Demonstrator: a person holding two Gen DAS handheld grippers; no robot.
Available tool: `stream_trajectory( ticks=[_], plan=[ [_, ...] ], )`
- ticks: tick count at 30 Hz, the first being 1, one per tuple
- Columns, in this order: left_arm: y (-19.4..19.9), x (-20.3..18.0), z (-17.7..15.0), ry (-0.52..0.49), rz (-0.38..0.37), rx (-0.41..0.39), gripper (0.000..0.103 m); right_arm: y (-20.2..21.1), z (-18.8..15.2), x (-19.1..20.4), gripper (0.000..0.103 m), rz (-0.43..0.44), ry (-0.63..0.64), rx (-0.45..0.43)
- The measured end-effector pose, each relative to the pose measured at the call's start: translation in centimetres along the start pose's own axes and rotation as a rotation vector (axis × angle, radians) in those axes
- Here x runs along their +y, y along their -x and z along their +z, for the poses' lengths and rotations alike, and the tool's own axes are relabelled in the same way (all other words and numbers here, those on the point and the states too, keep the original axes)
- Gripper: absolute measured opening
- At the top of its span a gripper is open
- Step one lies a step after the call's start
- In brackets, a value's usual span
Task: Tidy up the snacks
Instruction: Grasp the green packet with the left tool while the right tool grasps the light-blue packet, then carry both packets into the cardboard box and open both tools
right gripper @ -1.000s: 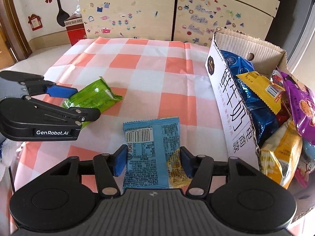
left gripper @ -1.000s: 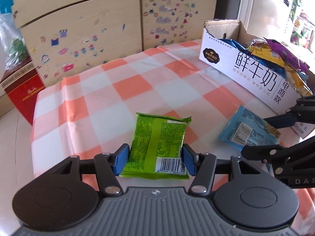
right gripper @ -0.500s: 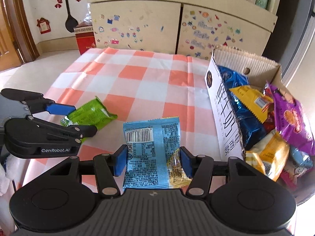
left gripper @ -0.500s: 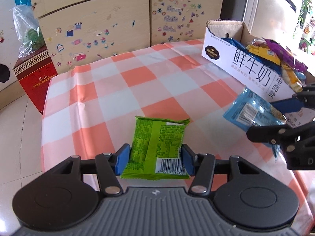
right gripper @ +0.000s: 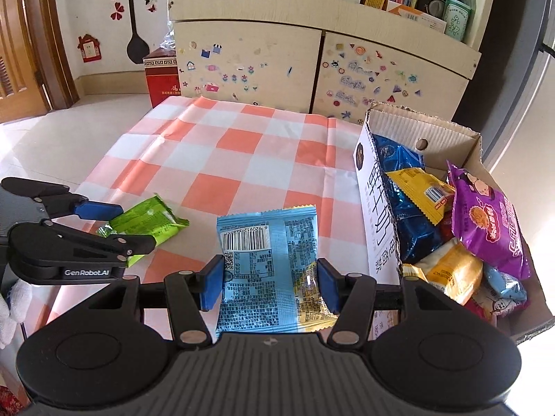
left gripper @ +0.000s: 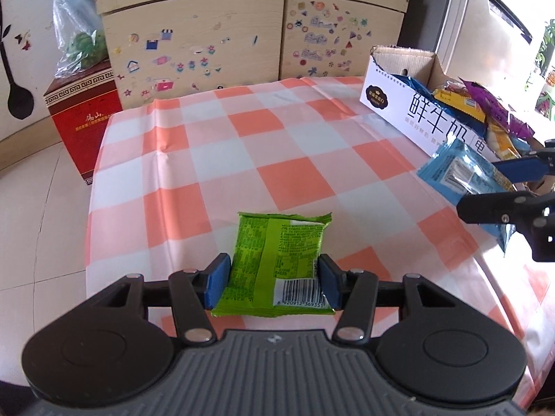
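Note:
My left gripper (left gripper: 274,282) is shut on a green snack packet (left gripper: 277,260) and holds it above the checked tablecloth (left gripper: 242,159). My right gripper (right gripper: 265,284) is shut on a blue snack packet (right gripper: 270,260), also held above the table, just left of the white cardboard box (right gripper: 373,208). The box holds several snack bags, among them a purple one (right gripper: 492,222) and a yellow one (right gripper: 421,187). The right wrist view shows the left gripper (right gripper: 104,228) with the green packet (right gripper: 149,223) at the left. The left wrist view shows the blue packet (left gripper: 461,176) at the right.
A wooden cabinet with stickers (right gripper: 312,66) stands behind the table. A red box (left gripper: 83,118) sits on the floor at the table's far left corner. The white box (left gripper: 423,114) lies along the table's right side.
Both grippers have risen with their packets off the tablecloth. The table now sits lower and farther in both views.

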State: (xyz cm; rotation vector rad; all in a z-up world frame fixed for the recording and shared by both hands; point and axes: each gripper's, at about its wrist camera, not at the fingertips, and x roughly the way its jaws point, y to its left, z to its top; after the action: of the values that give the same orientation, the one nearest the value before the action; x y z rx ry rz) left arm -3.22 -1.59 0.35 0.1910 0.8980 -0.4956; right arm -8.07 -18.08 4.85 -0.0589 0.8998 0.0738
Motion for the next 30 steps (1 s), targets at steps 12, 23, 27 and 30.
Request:
stream_trajectory(
  ticks=[12,23,27,30],
  plan=[
    [1.4,-0.4,-0.2,0.005,0.010,-0.046,0.049,1.7,0.1,-1.1,0.063,0.002,-0.013,-0.038],
    [0.8,-0.6,0.0,0.008,-0.023,-0.023,0.053,2.6,0.4,-3.8,0.063,-0.008,-0.063,-0.059],
    [0.2,-0.3,0.2,-0.012,0.000,-0.020,0.076,2.4,0.5,-3.4,0.063,0.007,-0.057,-0.061],
    [-0.6,-0.5,0.2,-0.027,-0.018,0.012,0.081,2.3,0.7,-3.2,0.063,0.016,-0.060,-0.062]
  ],
)
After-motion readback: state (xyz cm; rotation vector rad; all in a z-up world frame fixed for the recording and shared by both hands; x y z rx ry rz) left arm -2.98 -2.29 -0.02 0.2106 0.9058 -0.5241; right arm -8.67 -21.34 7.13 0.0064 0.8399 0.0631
